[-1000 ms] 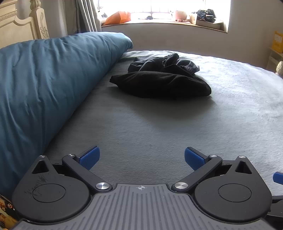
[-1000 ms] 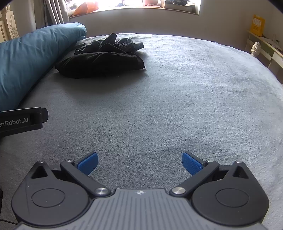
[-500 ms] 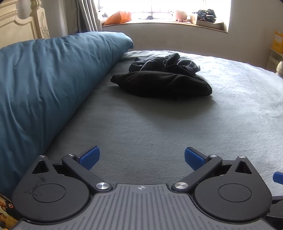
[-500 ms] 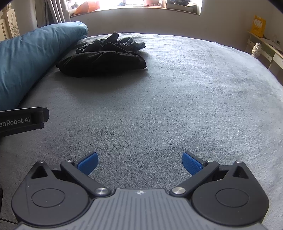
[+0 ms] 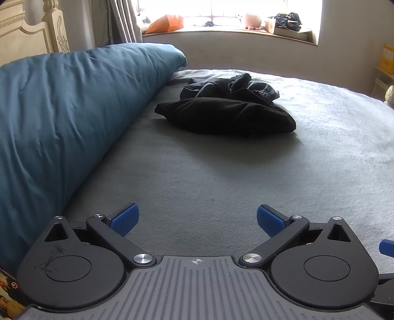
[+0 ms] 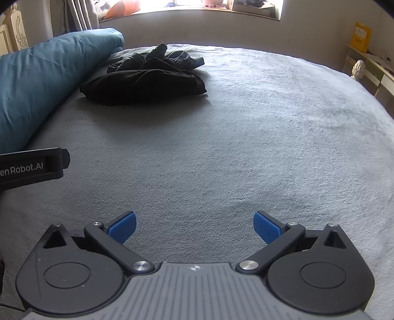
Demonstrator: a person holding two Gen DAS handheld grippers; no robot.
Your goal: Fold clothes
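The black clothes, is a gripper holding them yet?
No, the black clothes lie alone on the bed, far ahead of the open right gripper.

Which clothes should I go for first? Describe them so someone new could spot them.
Start at the grey bed and look to its far side, under the window. Beside the long blue duvet lies a heap of black clothes, crumpled and unfolded. It is the only dark thing on the bed, well ahead of both open grippers.

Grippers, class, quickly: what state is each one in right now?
Left gripper: open, holding nothing, above the grey bedcover.
Right gripper: open, holding nothing.
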